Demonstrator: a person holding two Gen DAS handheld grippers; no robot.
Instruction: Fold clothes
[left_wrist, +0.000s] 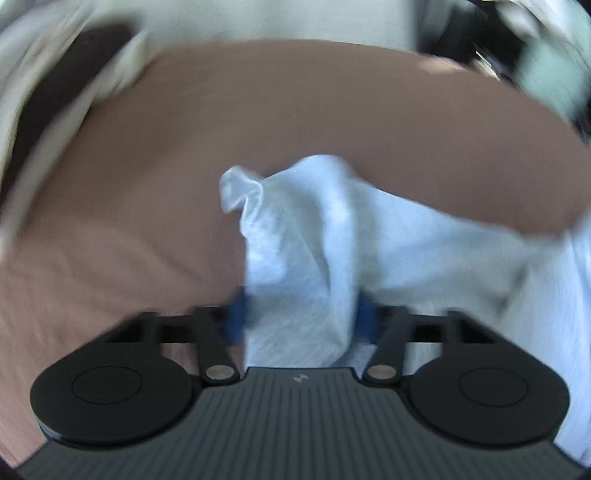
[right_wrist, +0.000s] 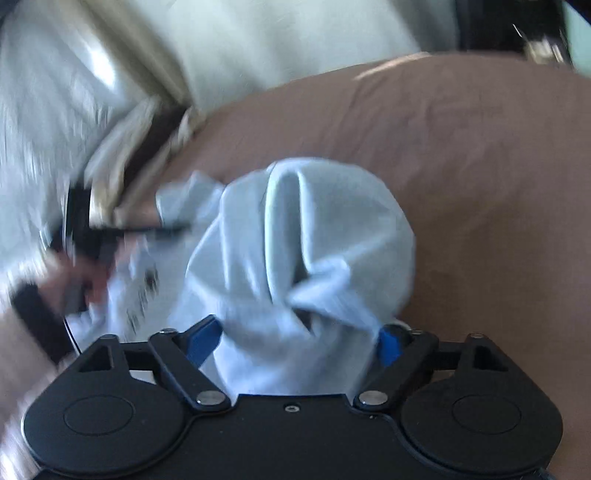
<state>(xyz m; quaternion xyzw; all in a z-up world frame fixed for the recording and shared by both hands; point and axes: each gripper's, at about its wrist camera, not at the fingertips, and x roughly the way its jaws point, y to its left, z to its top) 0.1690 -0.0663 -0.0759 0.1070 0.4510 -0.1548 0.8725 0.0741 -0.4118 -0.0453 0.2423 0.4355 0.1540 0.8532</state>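
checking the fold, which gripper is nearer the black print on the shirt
Left, I think. The left hand is right beside the print; the right gripper straddles the bunched shirt further away.

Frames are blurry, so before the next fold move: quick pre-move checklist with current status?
1. Left gripper has cloth: ok, the light blue garment is bunched between its blue pads.
2. Right gripper grip: not ok, jaws stand wide with the garment draped loosely between them.
3. Garment flat for folding: not ok, it is crumpled and lifted in a heap.
4. Brown bed surface beyond the garment: ok, bare.
5. Grippers clear of each other: cannot tell, the left gripper in the right wrist view is blurred.
6. Sharpness: not ok, both views smeared.
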